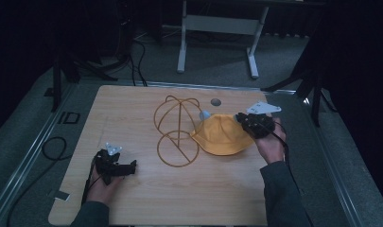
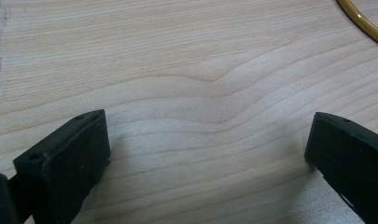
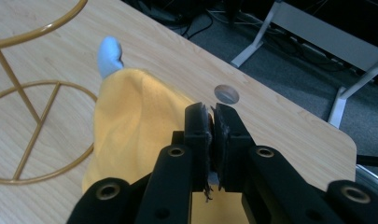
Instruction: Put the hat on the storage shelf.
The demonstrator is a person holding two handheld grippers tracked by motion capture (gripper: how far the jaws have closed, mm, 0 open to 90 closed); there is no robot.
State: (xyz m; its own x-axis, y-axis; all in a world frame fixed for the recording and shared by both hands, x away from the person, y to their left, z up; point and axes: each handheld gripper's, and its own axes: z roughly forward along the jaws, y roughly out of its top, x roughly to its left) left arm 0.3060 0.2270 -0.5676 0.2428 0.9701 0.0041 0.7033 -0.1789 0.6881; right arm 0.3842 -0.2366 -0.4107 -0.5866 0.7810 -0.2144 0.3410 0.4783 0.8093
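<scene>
A yellow bucket hat (image 1: 222, 135) lies on the wooden table (image 1: 127, 109), just right of a gold wire hat stand (image 1: 177, 127). My right gripper (image 1: 240, 118) is at the hat's right edge, raised a little off the table. In the right gripper view its jaws (image 3: 213, 114) are pinched together on the hat's fabric (image 3: 130, 121), with a frayed thread hanging between them. A pale blue tag (image 3: 108, 55) sticks out at the hat's far side. My left gripper (image 1: 132, 165) rests low at the table's front left. Its jaws (image 2: 207, 149) stand wide open over bare wood.
The stand's round base ring (image 2: 361, 21) lies close to the left gripper's far side. A round cable hole (image 1: 215, 101) sits near the table's back edge. Beyond the table stand white desk legs (image 1: 182, 42); cables (image 1: 52, 146) trail on the floor at left.
</scene>
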